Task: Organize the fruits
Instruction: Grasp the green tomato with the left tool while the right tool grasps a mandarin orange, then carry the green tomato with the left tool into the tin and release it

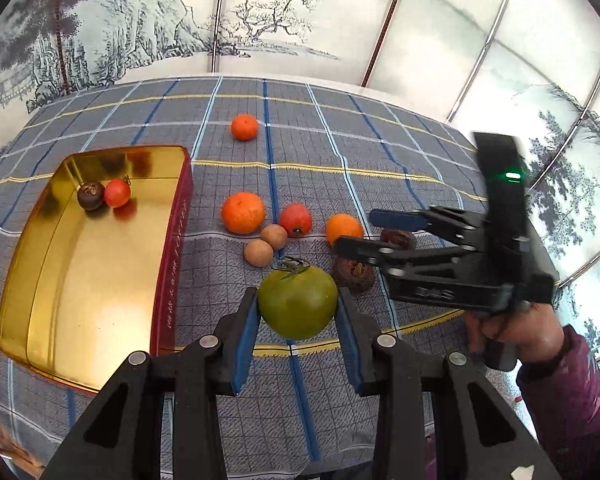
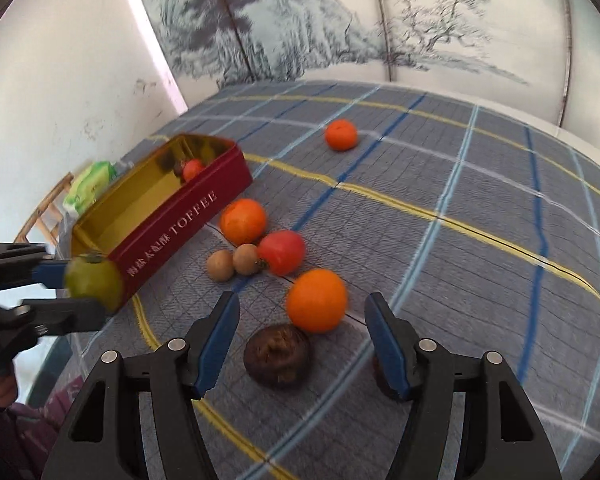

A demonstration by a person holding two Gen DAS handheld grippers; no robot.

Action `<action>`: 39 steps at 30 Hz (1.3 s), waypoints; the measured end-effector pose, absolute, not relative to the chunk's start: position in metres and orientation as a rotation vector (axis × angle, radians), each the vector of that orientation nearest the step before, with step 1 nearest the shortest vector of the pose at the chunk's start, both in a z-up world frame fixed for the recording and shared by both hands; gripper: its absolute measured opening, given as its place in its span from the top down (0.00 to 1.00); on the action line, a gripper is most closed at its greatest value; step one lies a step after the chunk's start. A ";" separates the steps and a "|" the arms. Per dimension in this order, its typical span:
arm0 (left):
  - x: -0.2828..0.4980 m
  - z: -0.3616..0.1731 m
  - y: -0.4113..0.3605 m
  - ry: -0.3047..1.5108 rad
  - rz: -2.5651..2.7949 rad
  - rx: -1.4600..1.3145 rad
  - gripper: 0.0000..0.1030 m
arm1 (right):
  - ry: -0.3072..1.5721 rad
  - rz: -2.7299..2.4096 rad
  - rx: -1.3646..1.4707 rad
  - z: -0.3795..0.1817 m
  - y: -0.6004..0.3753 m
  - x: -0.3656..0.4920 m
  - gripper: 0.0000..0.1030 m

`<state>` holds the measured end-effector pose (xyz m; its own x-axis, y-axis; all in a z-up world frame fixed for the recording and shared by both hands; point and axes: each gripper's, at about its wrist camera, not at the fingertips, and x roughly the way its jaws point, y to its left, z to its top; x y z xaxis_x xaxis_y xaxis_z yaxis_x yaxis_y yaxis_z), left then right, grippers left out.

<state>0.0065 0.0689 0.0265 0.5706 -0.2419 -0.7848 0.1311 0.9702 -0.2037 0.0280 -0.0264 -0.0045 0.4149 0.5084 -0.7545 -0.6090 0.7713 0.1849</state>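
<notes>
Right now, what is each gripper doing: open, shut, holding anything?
Left gripper: shut on the green tomato.
Right gripper: open, holding nothing, above a dark wrinkled fruit and an orange.

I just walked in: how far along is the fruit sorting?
Done: a red tomato and a dark fruit lie in the toffee tin. In hand: the left gripper holds a green tomato. Left: three oranges, a tomato, two small brown fruits and dark ones on the cloth; the right gripper hovers open.
</notes>
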 end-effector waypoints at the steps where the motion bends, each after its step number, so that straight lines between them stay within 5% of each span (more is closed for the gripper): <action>1: 0.006 0.028 0.070 0.935 -0.217 -0.127 0.68 | 0.917 0.696 -0.134 -0.007 -0.024 0.031 0.40; 7: 0.005 0.031 0.078 0.927 -0.211 -0.145 0.68 | 0.993 0.676 -0.168 -0.020 -0.014 0.046 0.63; 39: 0.007 0.023 0.207 0.909 0.025 -0.105 0.67 | 0.679 0.609 -0.034 0.075 -0.042 -0.052 0.64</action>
<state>0.0069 0.2069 0.0226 0.6147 -0.0227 -0.7884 -0.0666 0.9945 -0.0806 -0.0519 -0.0415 0.0749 0.6120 0.5173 -0.5982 -0.5390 0.8264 0.1632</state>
